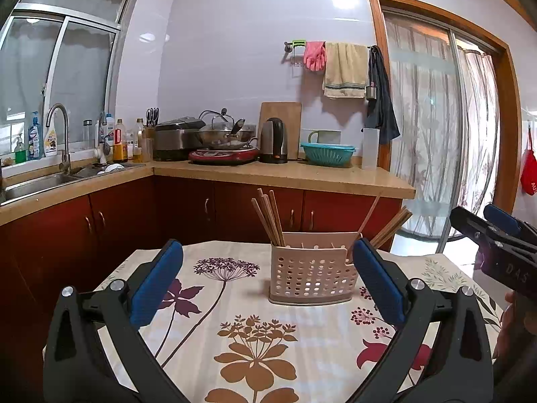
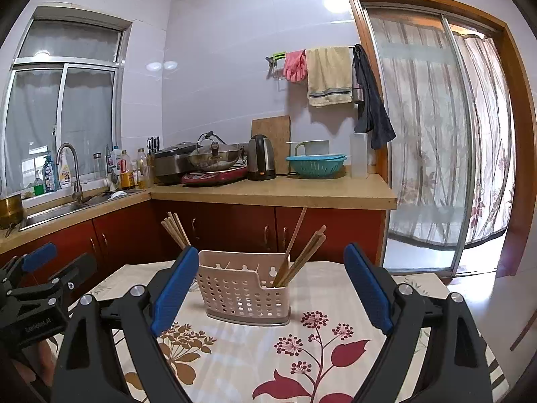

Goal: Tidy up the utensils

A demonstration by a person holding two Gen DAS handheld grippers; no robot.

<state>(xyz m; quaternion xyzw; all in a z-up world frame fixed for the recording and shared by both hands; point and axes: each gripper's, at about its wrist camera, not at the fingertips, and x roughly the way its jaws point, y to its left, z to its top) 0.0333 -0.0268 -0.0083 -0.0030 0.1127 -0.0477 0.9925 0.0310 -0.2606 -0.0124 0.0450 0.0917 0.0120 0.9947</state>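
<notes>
A beige perforated utensil holder (image 1: 310, 270) stands on the flowered tablecloth (image 1: 235, 319). Wooden chopsticks (image 1: 268, 216) lean out of its left compartment and another bunch (image 1: 391, 226) out of its right. My left gripper (image 1: 266, 258) is open and empty, just short of the holder. In the right wrist view the holder (image 2: 243, 288) sits between the fingers, with chopsticks at its left (image 2: 176, 230) and right (image 2: 302, 255). My right gripper (image 2: 270, 262) is open and empty; it also shows at the left wrist view's right edge (image 1: 496, 231).
Behind the table runs a kitchen counter (image 1: 285, 173) with red cabinets, a sink (image 1: 40, 181), a wok, a kettle (image 1: 273, 141) and a teal colander (image 1: 327, 154). A sliding glass door (image 1: 436, 117) with curtains is at the right. The left gripper shows at the right wrist view's left edge (image 2: 37, 278).
</notes>
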